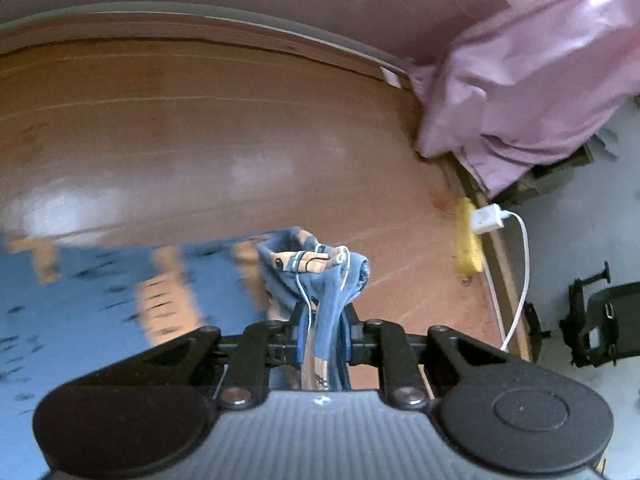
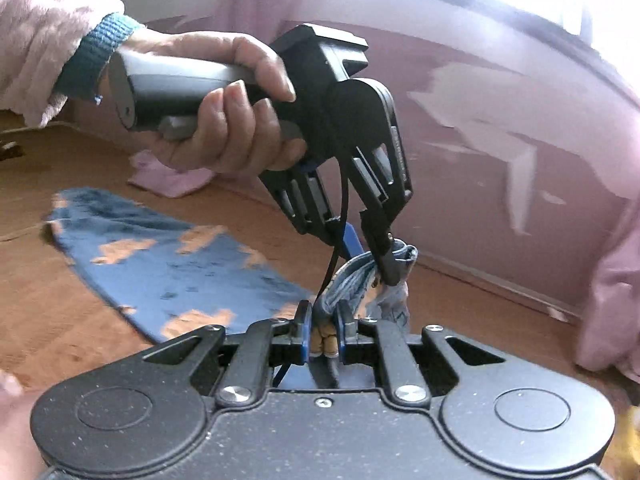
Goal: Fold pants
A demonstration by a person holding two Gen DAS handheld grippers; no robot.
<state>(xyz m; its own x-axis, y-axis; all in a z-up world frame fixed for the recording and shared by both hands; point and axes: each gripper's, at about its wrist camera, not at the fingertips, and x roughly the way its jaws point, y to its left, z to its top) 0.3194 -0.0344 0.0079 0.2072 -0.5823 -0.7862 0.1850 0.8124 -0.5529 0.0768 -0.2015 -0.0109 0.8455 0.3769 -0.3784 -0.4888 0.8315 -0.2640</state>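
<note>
Left claw (image 1: 323, 320): we see it clamped on a bunched edge of the pants (image 1: 316, 280), w/ a white drawstring (image 1: 306, 300) hanging between the fingers; fabric stands up in a wad just past the tips.
Right claw (image 2: 322, 334): closed on the same gathered cloth, blue pads pressing a fold from both sides.
Left claw, seen from right wrist cam (image 2: 374, 258): it angles down from upper left, tips pinching the pants just beyond the right claw; the two grips sit v. close together, nearly touching.
Hand (image 2: 224, 120): we see it wrapped round the grey handle of the left claw, thumb on top, fingers curled underneath, wrist coming in from the left edge; pink fuzzy sleeve (image 2: 36, 40) w/ a teal knit cuff.
Pants (image 2: 160, 264): blue w/ orange patches; the rest trails flat across the brown surface (image 2: 48, 320) toward the left, away from the pinched end. Blurred in the left wrist view.
Surface: glossy brown, w/ a raised rim at the far side; we can't tell if it's a table or a bed.
Pink cloth (image 1: 532, 80): heaped at the far right corner, draping over the edge.
White charger (image 1: 486, 220): plugged beside a yellow piece (image 1: 468, 240) at the right edge, cable running down.
</note>
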